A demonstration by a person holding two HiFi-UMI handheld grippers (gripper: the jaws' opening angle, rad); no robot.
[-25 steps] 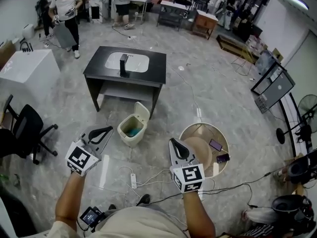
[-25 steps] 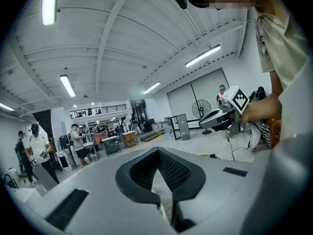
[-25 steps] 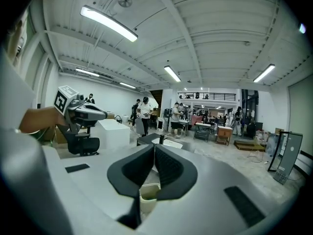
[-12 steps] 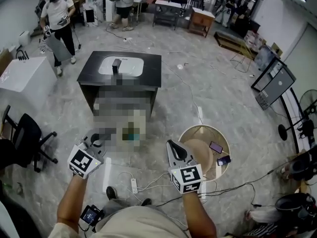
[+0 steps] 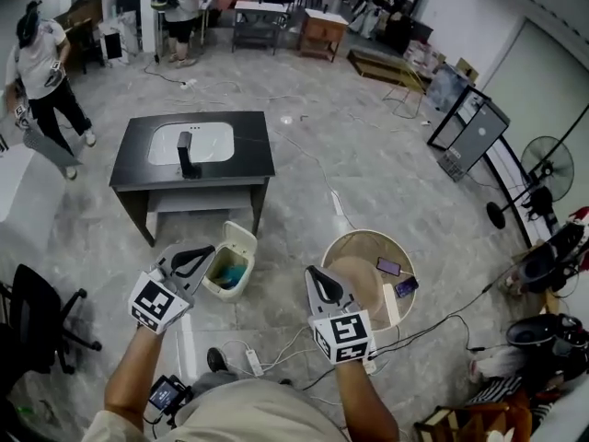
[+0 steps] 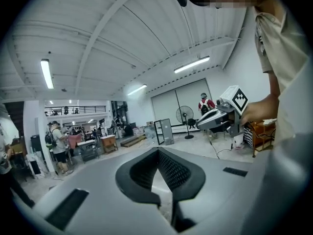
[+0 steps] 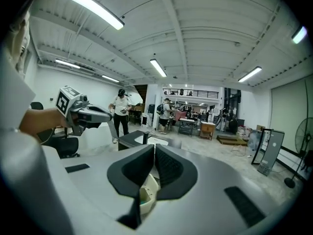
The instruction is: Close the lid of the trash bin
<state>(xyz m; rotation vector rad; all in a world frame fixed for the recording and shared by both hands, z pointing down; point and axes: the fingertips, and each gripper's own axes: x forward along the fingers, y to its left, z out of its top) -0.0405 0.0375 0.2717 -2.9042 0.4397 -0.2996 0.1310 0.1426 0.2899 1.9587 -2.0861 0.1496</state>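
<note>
1. The left gripper (image 6: 157,152) has its jaws drawn together at the tips with nothing between them. Only floor shows through the opening behind the pads.
2. The right gripper (image 7: 153,149) is the same, jaws meeting and empty. The trash bin (image 7: 145,194) shows through the gap below the tips, but it lies well beyond them and is not gripped.
3. Both grippers are held out ahead of the person and touch nothing, which reads as an approach. Jaws that are together probably suit the job, since the lid needs a push down rather than a pinch.
4. The trash bin stands on the floor just in front of the black table (image 5: 250,147). In the head view the left gripper sits just beside the bin's left edge, though how far above it cannot be told. The right gripper is well apart, off to the bin's right.
5. The lid (image 5: 242,240) stands upright at the bin's far side, towards the table, so the closing is not yet done.
6. Inside the bin lies something blue-green (image 5: 230,272). What it is cannot be told.
7. Near the right gripper a round tan tub (image 5: 366,237) holds a beige domed shape and two dark phone-like slabs (image 5: 402,276).
8. A white basin (image 5: 207,141) is sunk into the table top, with a dark faucet beside it.
</note>
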